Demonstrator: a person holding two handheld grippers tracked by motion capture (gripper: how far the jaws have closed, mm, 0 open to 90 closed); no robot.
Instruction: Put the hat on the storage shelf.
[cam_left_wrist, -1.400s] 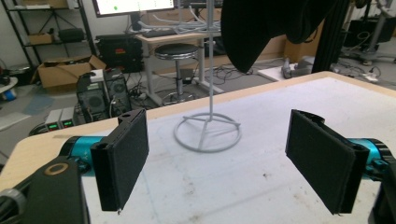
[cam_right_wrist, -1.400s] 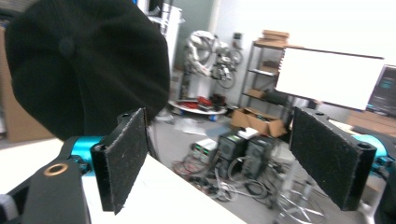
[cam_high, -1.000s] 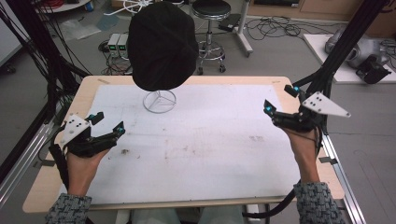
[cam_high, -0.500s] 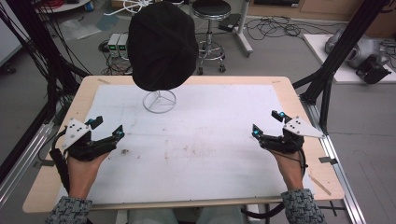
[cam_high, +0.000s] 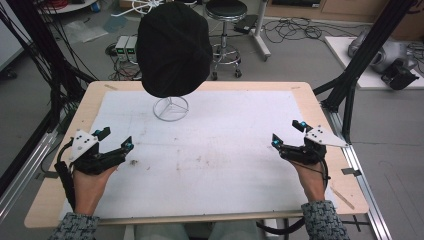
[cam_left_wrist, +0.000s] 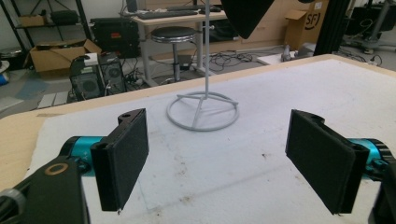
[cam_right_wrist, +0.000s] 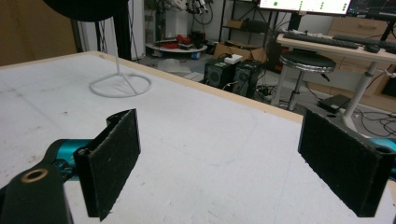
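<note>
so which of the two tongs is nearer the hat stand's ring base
The left tongs. The wire ring base sits on the table's left half, just ahead of them, while the right tongs hang open across the mat.

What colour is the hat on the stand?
Black. The hat shows best in the high view, on a white wire stand.
</note>
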